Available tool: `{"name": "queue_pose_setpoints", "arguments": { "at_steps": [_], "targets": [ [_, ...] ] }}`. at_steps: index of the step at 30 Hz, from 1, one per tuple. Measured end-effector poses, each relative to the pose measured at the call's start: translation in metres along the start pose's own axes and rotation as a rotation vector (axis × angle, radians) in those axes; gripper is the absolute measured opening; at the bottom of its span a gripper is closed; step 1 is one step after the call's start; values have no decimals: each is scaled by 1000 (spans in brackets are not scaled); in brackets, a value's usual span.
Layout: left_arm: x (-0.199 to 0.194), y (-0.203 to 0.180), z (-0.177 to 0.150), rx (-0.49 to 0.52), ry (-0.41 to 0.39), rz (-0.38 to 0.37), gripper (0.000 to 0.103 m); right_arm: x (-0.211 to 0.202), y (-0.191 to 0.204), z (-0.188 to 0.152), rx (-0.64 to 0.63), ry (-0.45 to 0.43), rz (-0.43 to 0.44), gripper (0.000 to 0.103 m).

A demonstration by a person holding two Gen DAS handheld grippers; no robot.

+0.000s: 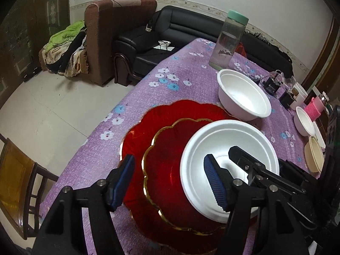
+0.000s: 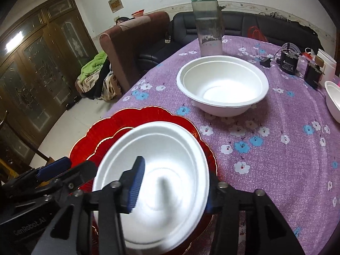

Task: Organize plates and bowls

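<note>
Two red scalloped plates are stacked on the purple flowered tablecloth, the smaller gold-rimmed plate (image 1: 170, 180) on the larger plate (image 1: 161, 114). A white foam bowl (image 1: 229, 140) (image 2: 165, 148) rests on them. My left gripper (image 1: 170, 159) is open. Its jaws straddle the bowl's left rim and the small plate without pressing. My right gripper (image 2: 174, 176) is open too, one finger inside the bowl and the other outside its right rim. A second white bowl (image 1: 244, 94) (image 2: 223, 87) stands behind.
A clear bottle with a green lid (image 1: 228, 40) stands at the far edge. Black adapters (image 1: 272, 86), a small white bowl (image 1: 305, 122) and a cream bowl (image 1: 314, 155) crowd the right side. The table edge runs close on the left, with a wooden chair (image 1: 17, 180) below it.
</note>
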State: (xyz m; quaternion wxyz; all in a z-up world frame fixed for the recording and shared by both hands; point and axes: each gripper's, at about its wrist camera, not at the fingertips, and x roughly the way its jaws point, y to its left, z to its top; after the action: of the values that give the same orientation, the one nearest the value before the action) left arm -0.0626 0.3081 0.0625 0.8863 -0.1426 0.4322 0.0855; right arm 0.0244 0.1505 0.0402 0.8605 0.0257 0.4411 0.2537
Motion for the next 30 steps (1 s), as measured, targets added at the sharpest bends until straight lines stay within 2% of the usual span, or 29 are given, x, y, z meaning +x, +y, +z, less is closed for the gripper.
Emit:
{"name": "queue_pose_setpoints", "arguments": {
  "at_steps": [9,13,18,22,25,30],
  "targets": [
    [-39,1,-2,-33,-105,50,73,-25,-6,-4,35,-58,26,53],
    [-50,-17,-4,8,-153,123,75,-43,-14,-6,45,-98,22,53],
    [-59,-40,-9,53,-172,173,76,-67,-35,-13,88,-137,14,56],
    [-74,-60,-16,86,-237,244,85,-86,-53,-17,117,-169,9,57],
    [-86,-82,-23,143,-295,283,85,-98,-62,-18,124,-194,0,57],
    [-97,-110,-29,228,-332,285,85,-112,-73,-19,143,-228,5,58]
  ]
}}
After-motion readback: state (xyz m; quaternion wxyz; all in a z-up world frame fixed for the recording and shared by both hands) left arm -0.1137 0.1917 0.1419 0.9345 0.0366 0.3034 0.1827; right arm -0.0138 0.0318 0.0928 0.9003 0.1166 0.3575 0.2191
